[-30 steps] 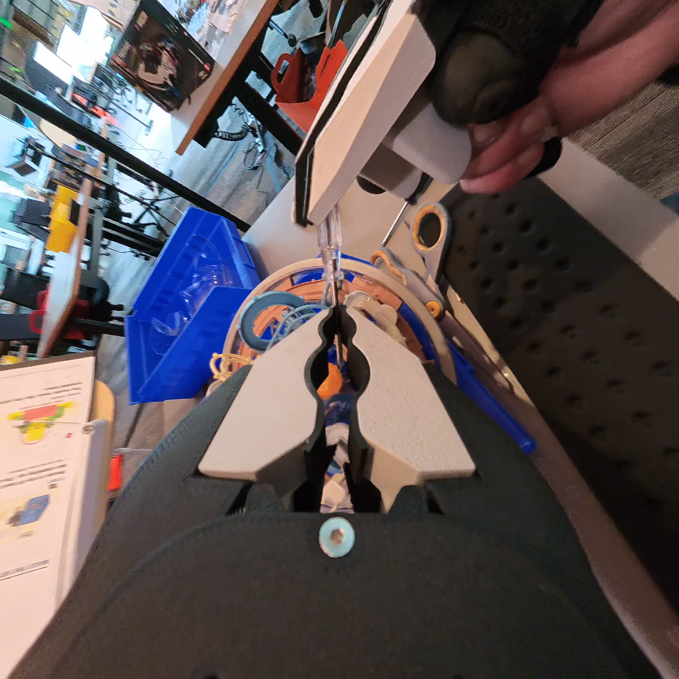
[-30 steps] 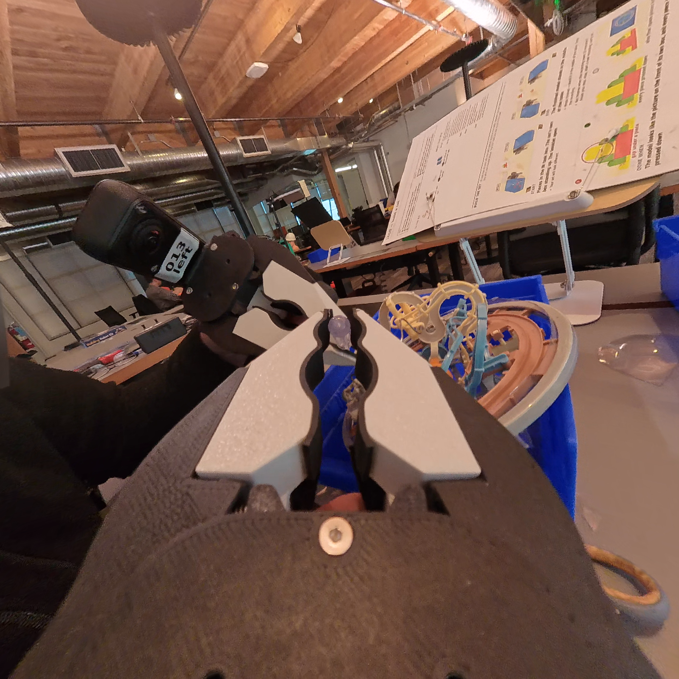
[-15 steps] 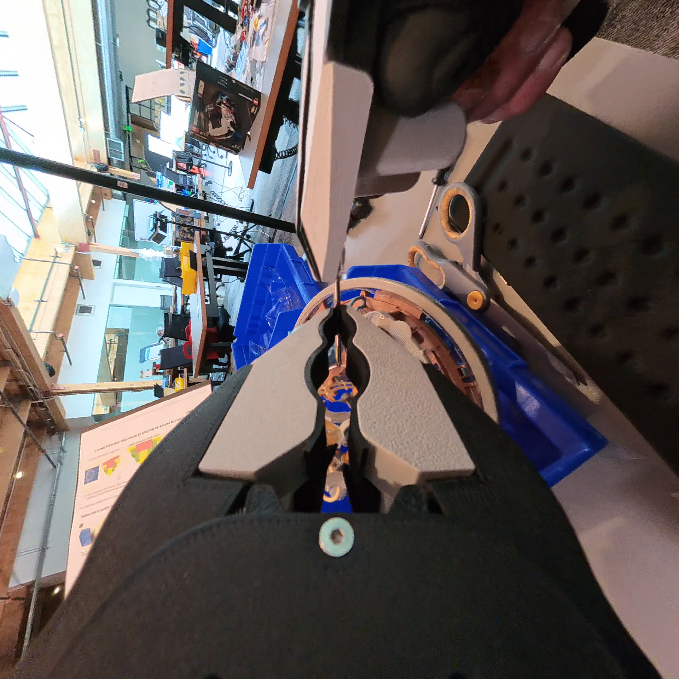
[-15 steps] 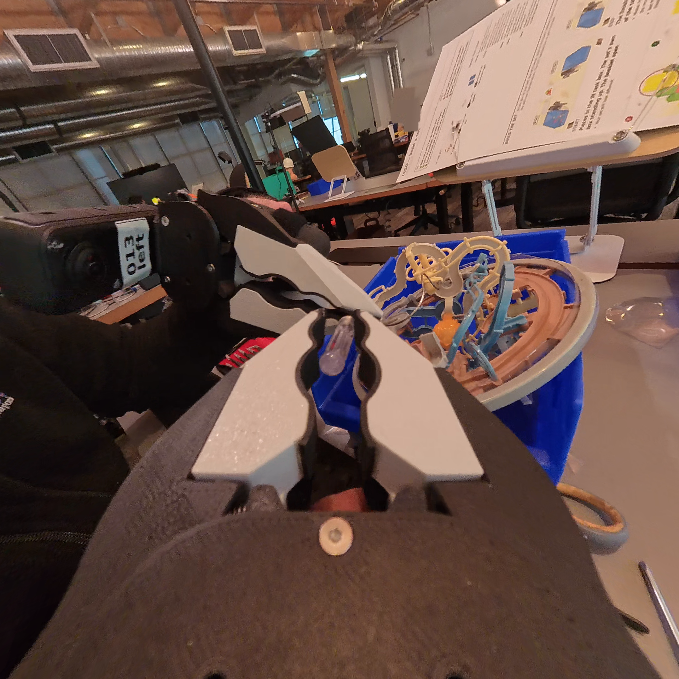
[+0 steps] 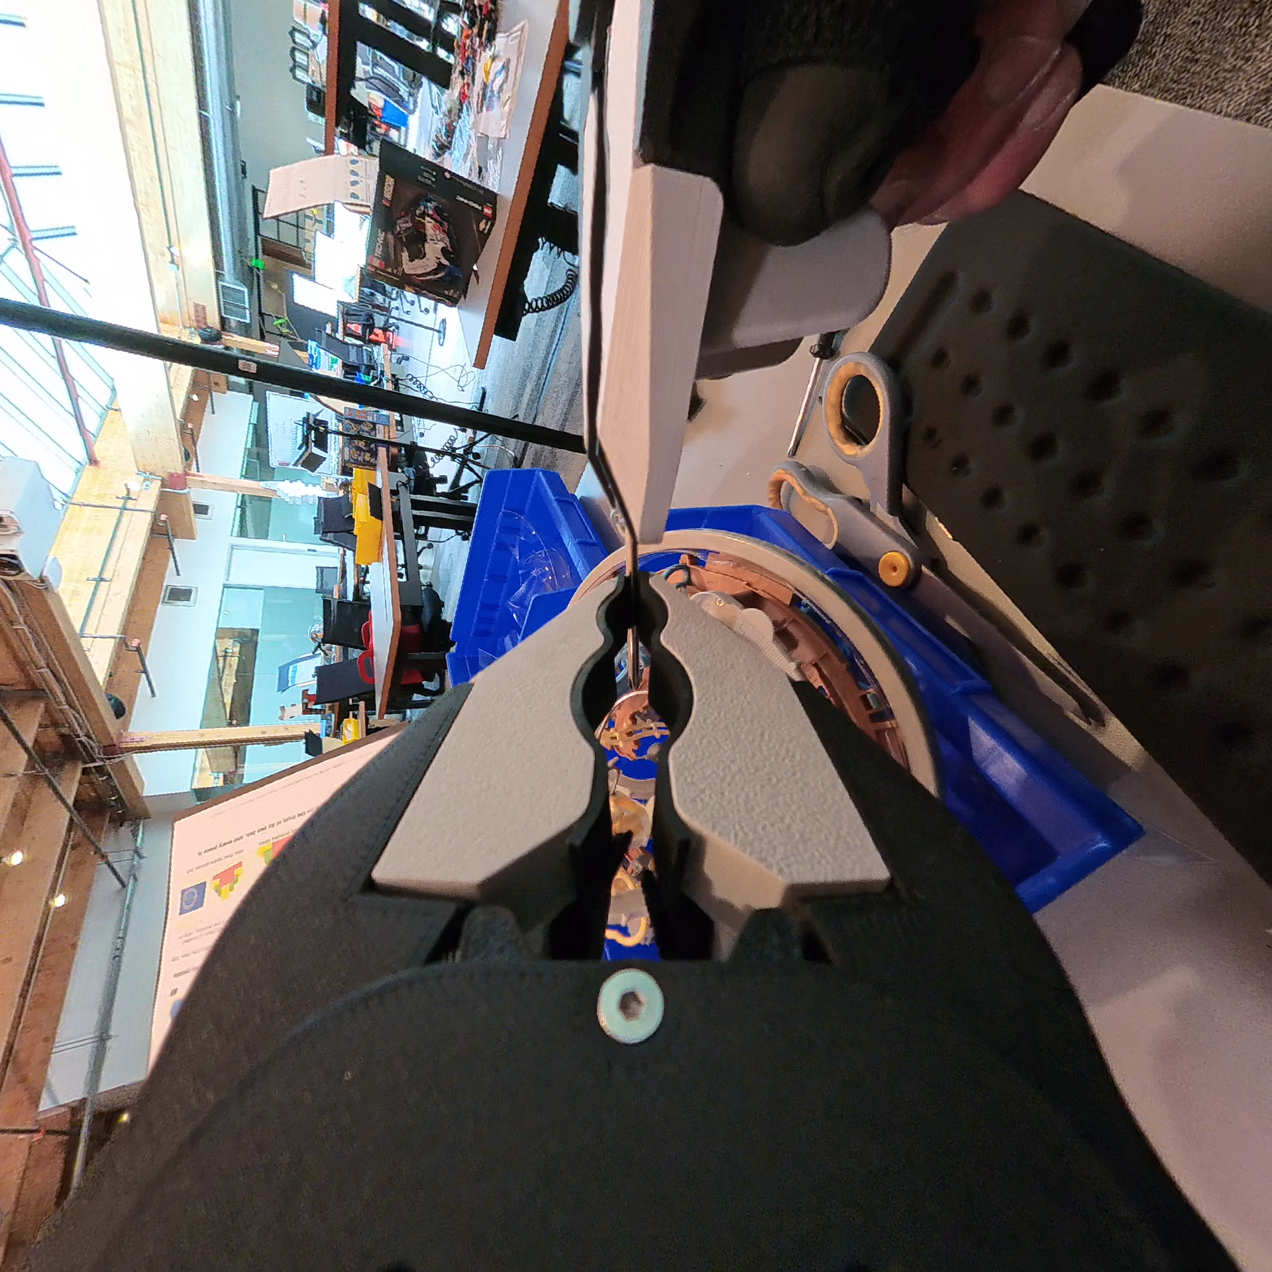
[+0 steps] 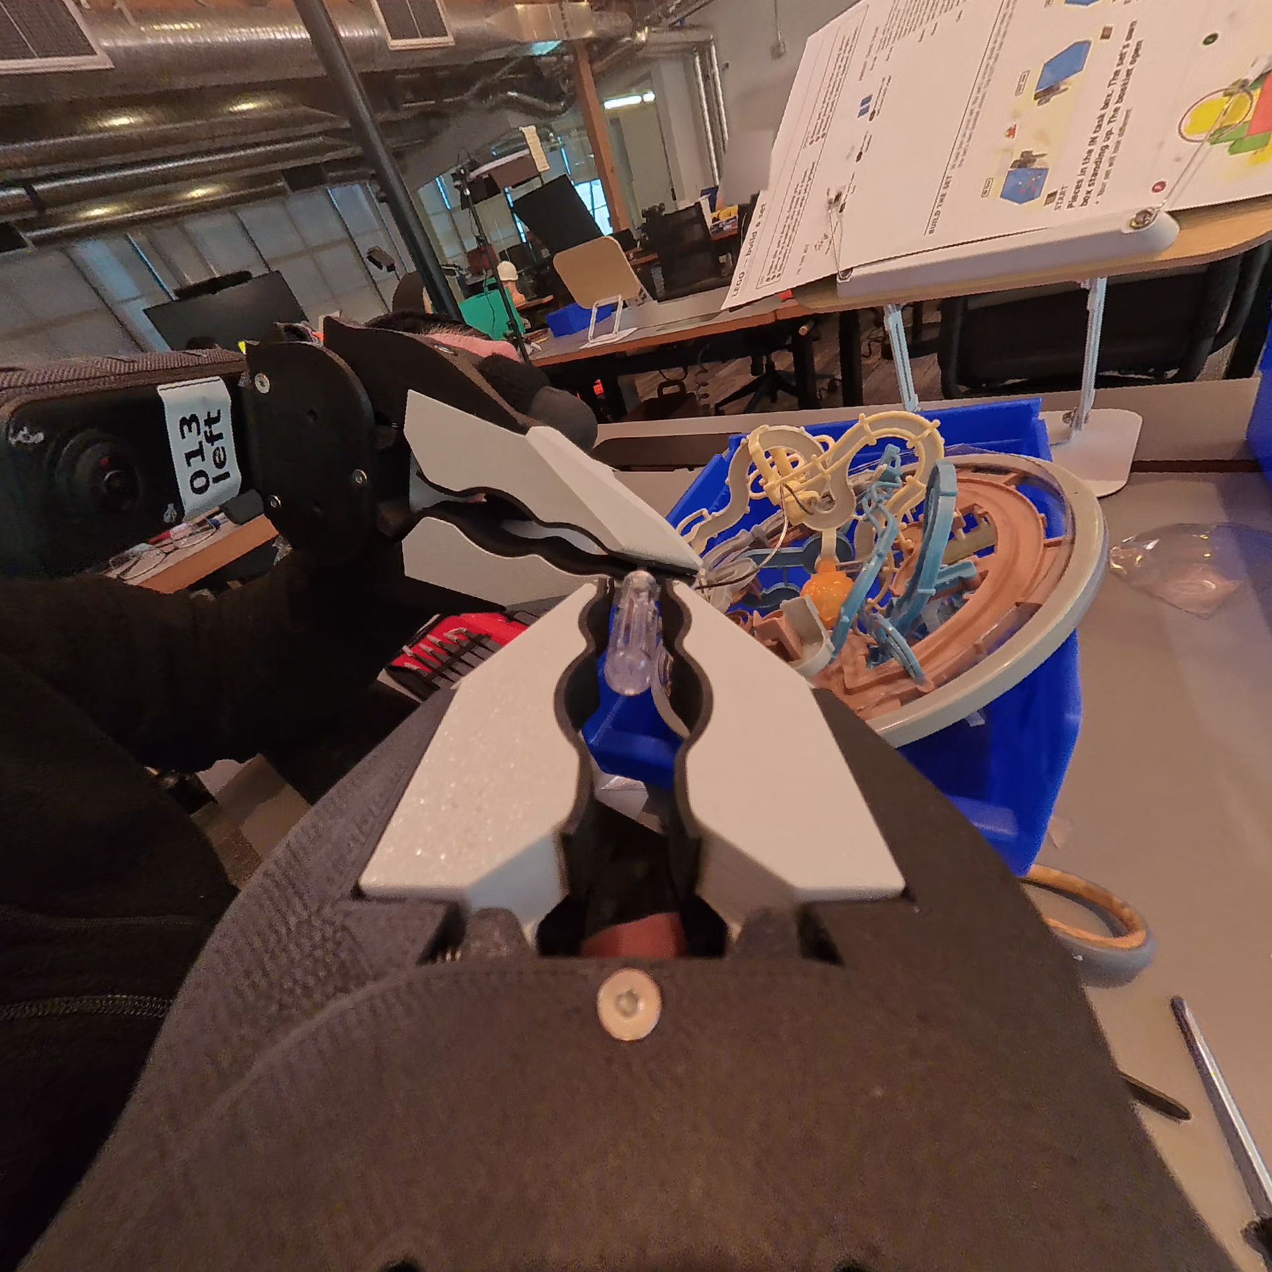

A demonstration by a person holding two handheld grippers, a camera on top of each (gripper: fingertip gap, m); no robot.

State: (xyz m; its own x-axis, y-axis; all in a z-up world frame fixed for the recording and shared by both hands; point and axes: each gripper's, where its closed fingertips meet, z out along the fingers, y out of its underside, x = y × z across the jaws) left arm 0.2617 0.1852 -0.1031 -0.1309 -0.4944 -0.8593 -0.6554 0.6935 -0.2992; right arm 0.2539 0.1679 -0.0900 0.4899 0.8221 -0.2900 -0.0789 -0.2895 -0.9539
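Right wrist view: right gripper is pinched on a small screwdriver w/ clear plastic handle; handle sits in the notch btwn the grey fingers, butt end toward the camera. Left gripper comes in from the left side, tips meeting just past the handle's far end, jaws nearly together. Can't make out the metal shaft from this angle.

Left wrist view: left gripper is narrow, clamped on the thin metal shaft of the screwdriver, which runs straight up btwn its tips into the right gripper above. A person's hand in a dark fingerless glove holds that upper gripper.

Just behind both grippers: blue bin on a grey table, w/ a round maze toy propped tilted in it, grey rim, brown tracks, cream and light-blue loops, orange blob near the middle. Second blue bin beyond it in left view. Grey ring piece w/ tan lining lies on the table beside the bin, near right. Thin metal rod lies at the table's near right edge. Instruction sheet on a white stand is behind the bin, upper right. Red case w/ metal bits sits low left, under the left gripper. Dark perforated panel shows at right in left view.
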